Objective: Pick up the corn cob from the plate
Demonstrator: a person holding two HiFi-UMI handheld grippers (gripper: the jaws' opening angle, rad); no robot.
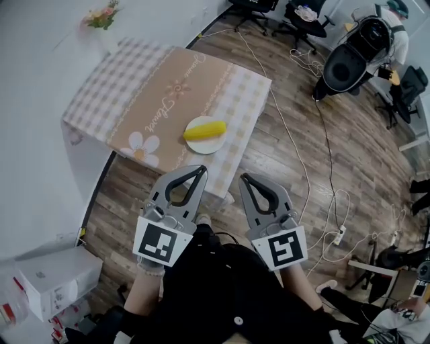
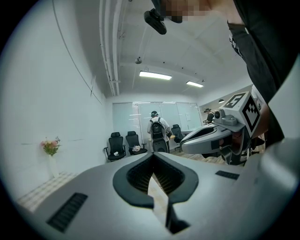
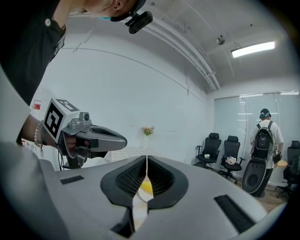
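A yellow corn cob (image 1: 205,130) lies on a small white plate (image 1: 213,145) near the front edge of a table (image 1: 154,101) covered with a beige and checked cloth. My left gripper (image 1: 199,169) and right gripper (image 1: 244,179) are held side by side just short of that table edge, both pointing toward the plate. Each is shut with nothing between its jaws. In the right gripper view the closed tips (image 3: 147,157) line up with the corn cob (image 3: 146,187), seen through the gap below them. The left gripper view shows its tips (image 2: 153,154) meeting.
A vase of flowers (image 1: 102,17) stands beyond the table's far corner. White boxes (image 1: 50,279) sit on the floor at lower left. Cables (image 1: 322,201) trail across the wood floor at right. Office chairs (image 1: 302,17) and a person with a backpack (image 1: 366,40) are at the far end.
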